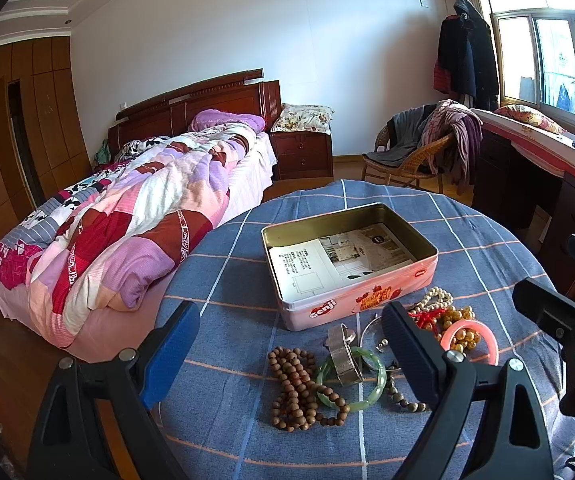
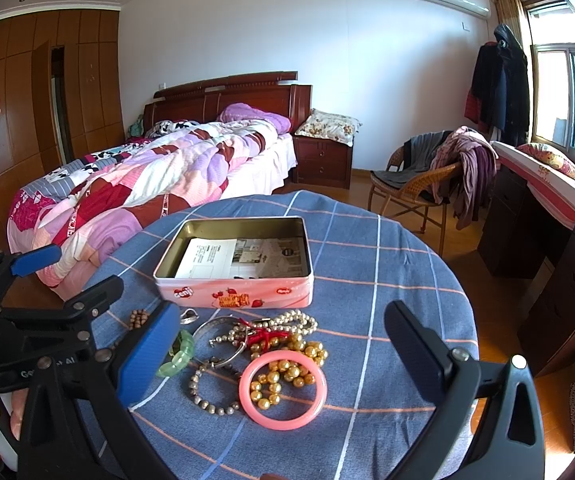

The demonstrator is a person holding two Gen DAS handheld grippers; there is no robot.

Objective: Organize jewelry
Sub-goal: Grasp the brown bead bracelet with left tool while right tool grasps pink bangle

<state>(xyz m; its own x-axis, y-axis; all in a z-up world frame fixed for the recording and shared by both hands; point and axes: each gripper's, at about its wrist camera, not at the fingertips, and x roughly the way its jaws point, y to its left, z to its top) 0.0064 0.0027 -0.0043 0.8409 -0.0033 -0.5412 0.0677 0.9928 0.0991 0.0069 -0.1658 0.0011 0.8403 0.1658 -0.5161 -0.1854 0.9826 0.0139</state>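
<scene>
Left wrist: left gripper (image 1: 287, 356) hangs spread wide, empty, over wooden beads (image 1: 293, 384) and green bangle (image 1: 353, 380); its right finger hides part of the heap before the tin (image 1: 349, 264).

Right wrist: right gripper (image 2: 283, 356) gapes empty above the pink bangle (image 2: 283, 390); its left finger covers the green one.

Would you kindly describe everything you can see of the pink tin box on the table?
The pink tin box is a shallow rectangle with rounded corners, apparently metal, its inside walls a dull gold. Its lid is off and out of sight. The outer wall carries red logos and strawberry pictures. Printed paper sheets line its bottom; no jewelry lies inside. It sits flat on the blue checked tablecloth, just behind the heap of bracelets and beads. Neither gripper touches it.
</scene>
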